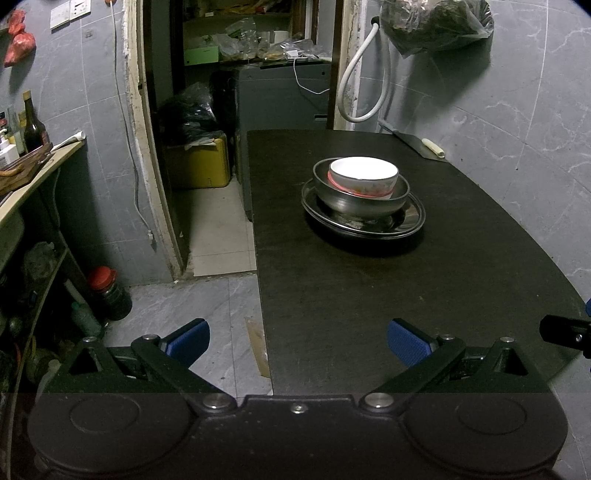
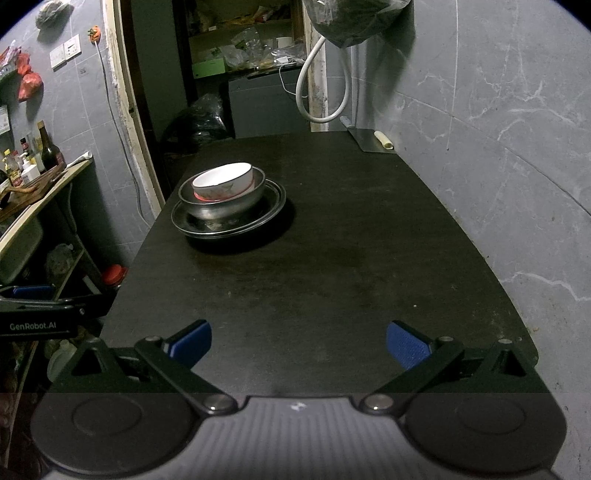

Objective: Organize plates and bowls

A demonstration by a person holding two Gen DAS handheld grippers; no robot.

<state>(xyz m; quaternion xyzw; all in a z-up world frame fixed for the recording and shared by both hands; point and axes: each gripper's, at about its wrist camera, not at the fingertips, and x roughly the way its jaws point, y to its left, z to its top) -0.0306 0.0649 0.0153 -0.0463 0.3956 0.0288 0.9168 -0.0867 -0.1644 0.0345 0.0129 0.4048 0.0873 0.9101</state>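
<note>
A white ceramic bowl (image 1: 364, 176) sits inside a steel bowl (image 1: 362, 201), which rests on stacked steel plates (image 1: 410, 218) on the dark table (image 1: 406, 295). The same stack shows in the right wrist view: white bowl (image 2: 223, 181), steel bowl (image 2: 225, 206), plates (image 2: 271, 210). My left gripper (image 1: 298, 341) is open and empty, held at the table's near left edge, well short of the stack. My right gripper (image 2: 298, 341) is open and empty over the table's near end (image 2: 332, 277). The left gripper's body shows at the left edge of the right wrist view (image 2: 40, 314).
A cleaver (image 1: 417, 142) with a pale handle lies at the table's far right corner by the tiled wall. A white hose (image 1: 354, 85) and a plastic bag (image 1: 436, 22) hang above. A counter with bottles (image 1: 33, 129) stands left. A red-lidded jar (image 1: 109, 293) stands on the floor.
</note>
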